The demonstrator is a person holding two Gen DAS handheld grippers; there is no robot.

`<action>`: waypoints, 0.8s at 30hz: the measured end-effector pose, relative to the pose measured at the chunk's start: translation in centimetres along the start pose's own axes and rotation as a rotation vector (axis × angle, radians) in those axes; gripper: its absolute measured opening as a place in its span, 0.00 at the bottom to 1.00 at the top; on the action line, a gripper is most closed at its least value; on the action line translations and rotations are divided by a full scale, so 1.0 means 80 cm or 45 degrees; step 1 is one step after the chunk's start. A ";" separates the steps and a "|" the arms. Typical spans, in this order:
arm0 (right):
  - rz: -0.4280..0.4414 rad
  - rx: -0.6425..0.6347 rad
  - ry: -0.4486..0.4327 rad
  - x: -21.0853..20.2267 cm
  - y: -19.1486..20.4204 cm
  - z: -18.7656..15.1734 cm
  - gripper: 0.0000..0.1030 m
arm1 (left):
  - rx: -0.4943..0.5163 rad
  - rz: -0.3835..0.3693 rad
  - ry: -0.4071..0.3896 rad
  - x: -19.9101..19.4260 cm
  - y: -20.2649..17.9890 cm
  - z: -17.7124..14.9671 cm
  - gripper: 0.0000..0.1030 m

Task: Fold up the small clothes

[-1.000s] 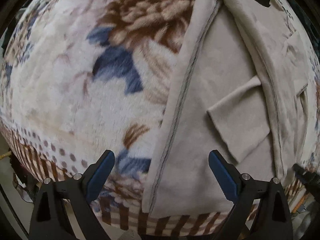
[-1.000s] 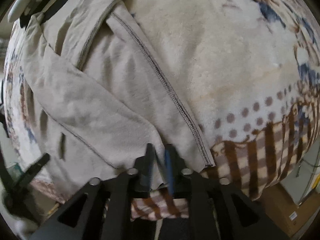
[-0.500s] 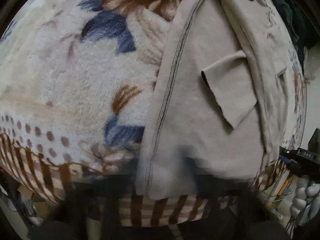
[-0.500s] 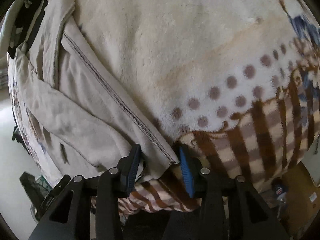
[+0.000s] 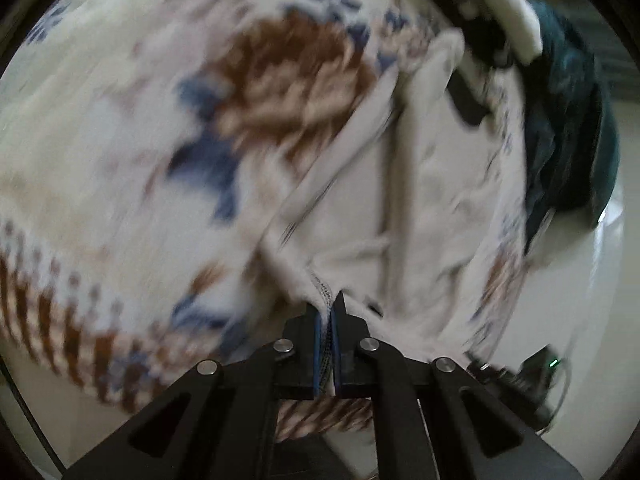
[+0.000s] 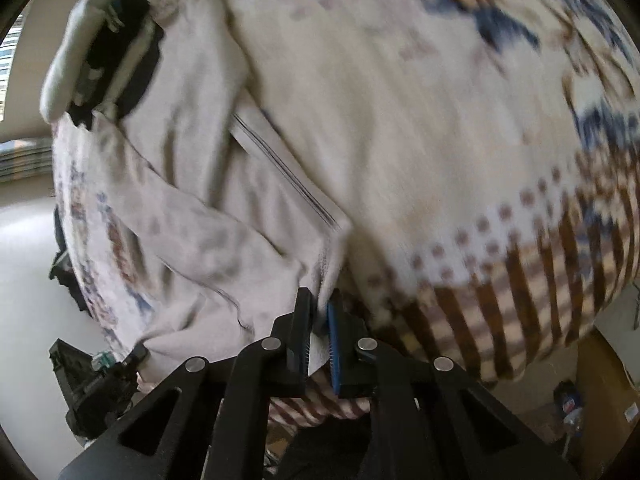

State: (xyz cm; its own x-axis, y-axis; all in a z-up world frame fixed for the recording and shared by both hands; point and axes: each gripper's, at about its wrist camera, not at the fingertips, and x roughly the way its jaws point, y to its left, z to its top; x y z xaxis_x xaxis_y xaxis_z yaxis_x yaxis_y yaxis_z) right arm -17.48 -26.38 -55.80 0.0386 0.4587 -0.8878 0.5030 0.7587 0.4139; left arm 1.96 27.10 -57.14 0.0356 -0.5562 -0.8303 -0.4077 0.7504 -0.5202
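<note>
A beige garment [image 5: 424, 200] lies on a floral fleece blanket [image 5: 120, 152]. My left gripper [image 5: 326, 306] is shut on the garment's near stitched hem corner and lifts it off the blanket. In the right wrist view the same garment [image 6: 208, 208] stretches away to the left, and my right gripper [image 6: 320, 304] is shut on its other near hem corner, by the dark stitched seam. Both views are blurred by motion.
The blanket [image 6: 460, 128] has a brown striped border [image 6: 540, 300] hanging over the near edge. A dark teal cloth pile [image 5: 568, 128] lies past the garment's far side. A black and white object [image 6: 104, 52] sits at the garment's far end. Floor and a cardboard box [image 6: 608, 392] show below.
My left gripper went from open to shut on the hem corner and has lifted it. My right gripper opened briefly, then shut on the other corner. The garment's near edge has risen.
</note>
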 end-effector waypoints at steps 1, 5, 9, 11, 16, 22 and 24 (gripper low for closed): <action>0.017 0.001 -0.013 -0.016 -0.014 0.004 0.08 | -0.016 -0.030 -0.014 -0.001 -0.007 0.018 0.02; 0.065 -0.007 -0.092 -0.031 -0.020 0.064 0.08 | -0.066 -0.095 -0.048 0.023 -0.036 0.112 0.05; 0.148 0.050 -0.111 -0.035 0.017 0.192 0.09 | -0.195 -0.230 -0.102 0.027 -0.025 0.164 0.26; 0.225 0.077 -0.128 -0.024 0.030 0.226 0.11 | -0.164 -0.246 -0.191 0.009 -0.024 0.160 0.60; 0.059 -0.125 -0.223 -0.048 0.064 0.202 0.45 | 0.040 -0.071 -0.231 -0.004 -0.024 0.135 0.62; 0.006 -0.166 -0.111 -0.024 0.022 0.149 0.45 | 0.327 0.135 -0.157 0.060 -0.086 0.145 0.62; 0.027 -0.148 -0.117 -0.018 0.008 0.157 0.45 | 0.381 0.222 -0.163 0.080 -0.101 0.154 0.59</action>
State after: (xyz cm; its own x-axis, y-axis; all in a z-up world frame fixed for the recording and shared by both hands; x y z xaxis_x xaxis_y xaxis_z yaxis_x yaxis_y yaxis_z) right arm -6.36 -32.33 -56.78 0.1298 0.4349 -0.8911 0.3979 0.8003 0.4485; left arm 16.69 21.88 -60.75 0.1107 -0.3758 -0.9201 -0.1332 0.9118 -0.3885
